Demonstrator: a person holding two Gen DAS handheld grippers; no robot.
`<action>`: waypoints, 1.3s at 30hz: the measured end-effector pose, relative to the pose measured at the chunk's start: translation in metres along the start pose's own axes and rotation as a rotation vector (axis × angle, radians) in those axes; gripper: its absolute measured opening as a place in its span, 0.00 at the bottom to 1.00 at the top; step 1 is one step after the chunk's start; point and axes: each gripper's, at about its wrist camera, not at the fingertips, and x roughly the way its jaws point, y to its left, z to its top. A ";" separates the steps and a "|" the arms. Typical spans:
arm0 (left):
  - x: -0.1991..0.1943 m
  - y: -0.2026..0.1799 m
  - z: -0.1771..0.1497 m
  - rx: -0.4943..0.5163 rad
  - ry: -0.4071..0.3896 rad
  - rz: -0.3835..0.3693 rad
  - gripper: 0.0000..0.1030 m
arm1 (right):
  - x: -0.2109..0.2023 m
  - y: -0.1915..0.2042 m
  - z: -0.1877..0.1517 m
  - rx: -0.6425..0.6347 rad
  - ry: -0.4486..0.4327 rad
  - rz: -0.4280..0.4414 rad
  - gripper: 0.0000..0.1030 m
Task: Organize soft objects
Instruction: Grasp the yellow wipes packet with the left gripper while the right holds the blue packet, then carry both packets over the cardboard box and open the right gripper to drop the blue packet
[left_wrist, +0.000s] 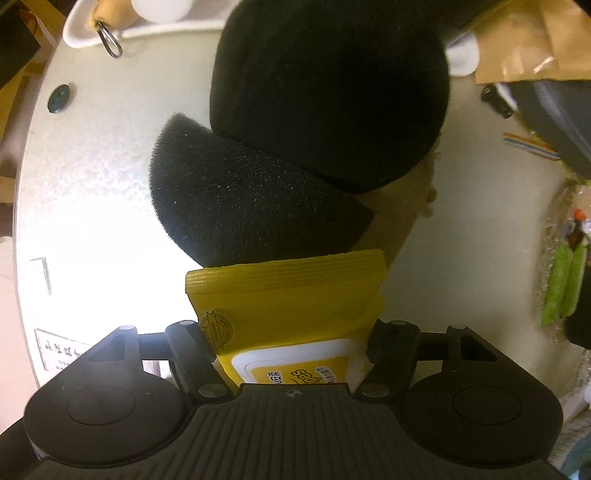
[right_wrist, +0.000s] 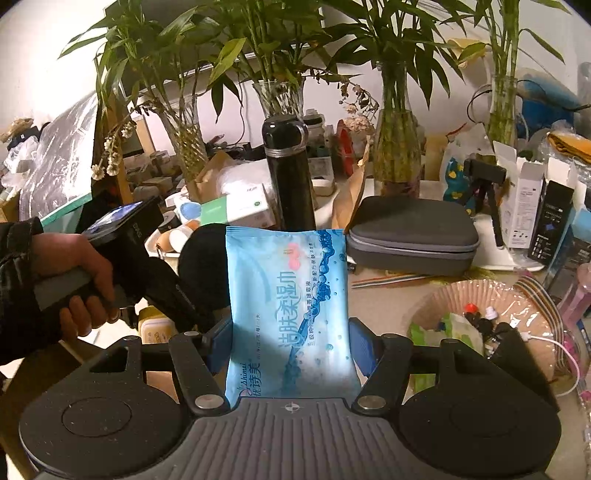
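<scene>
Left gripper (left_wrist: 291, 350): closed on yellow wipes pack (left_wrist: 288, 317)
Beyond pack: black foam sponge (left_wrist: 240, 206), black cap (left_wrist: 328, 85)
Surface: white table (left_wrist: 96, 155)

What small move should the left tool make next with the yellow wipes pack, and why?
Probably lift it straight up. The left tool already grips the yellow wipes pack on both sides, and the pack's far edge touches the black sponge, so sliding it might drag the sponge across the table.

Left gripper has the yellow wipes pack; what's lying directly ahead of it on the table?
Two black soft pieces: a foam pad touches the yellow wipes pack's far edge, with a black cushion overlapping beyond it.
</scene>
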 end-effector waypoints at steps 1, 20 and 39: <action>-0.004 0.001 -0.003 0.000 -0.013 -0.009 0.65 | -0.001 0.000 0.000 0.007 0.002 0.013 0.65; -0.132 0.003 -0.058 0.142 -0.417 -0.139 0.64 | -0.025 0.061 -0.011 -0.254 0.082 0.300 0.66; -0.208 0.019 -0.135 0.278 -0.724 -0.205 0.64 | -0.015 0.107 -0.033 -0.469 0.194 0.394 0.66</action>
